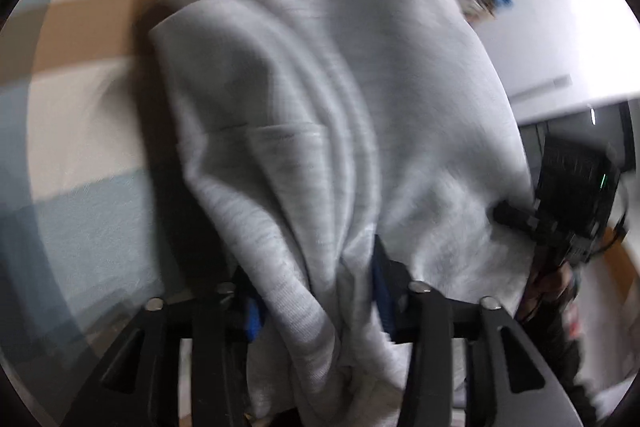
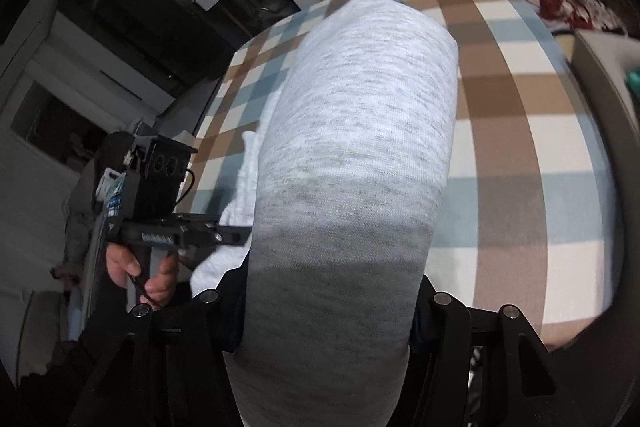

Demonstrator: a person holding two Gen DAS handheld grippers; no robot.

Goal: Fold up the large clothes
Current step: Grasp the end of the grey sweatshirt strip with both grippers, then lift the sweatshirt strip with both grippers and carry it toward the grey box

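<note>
While both the left gripper (image 1: 316,291) and the right gripper (image 2: 328,311) clamp bunched grey sweatshirt (image 2: 360,131) above the checked bed (image 2: 520,147), folding looks barely begun.

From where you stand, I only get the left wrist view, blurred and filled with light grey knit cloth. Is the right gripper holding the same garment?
Observer: Yes. The right gripper has a broad band of the light grey knit garment running between its fingers.
Operator: What is under it?
Observer: A bed cover checked in brown, blue and white.
Operator: Anything close on the right?
Observer: A pale grey raised edge borders the cover there; what it is I cannot tell.
</note>
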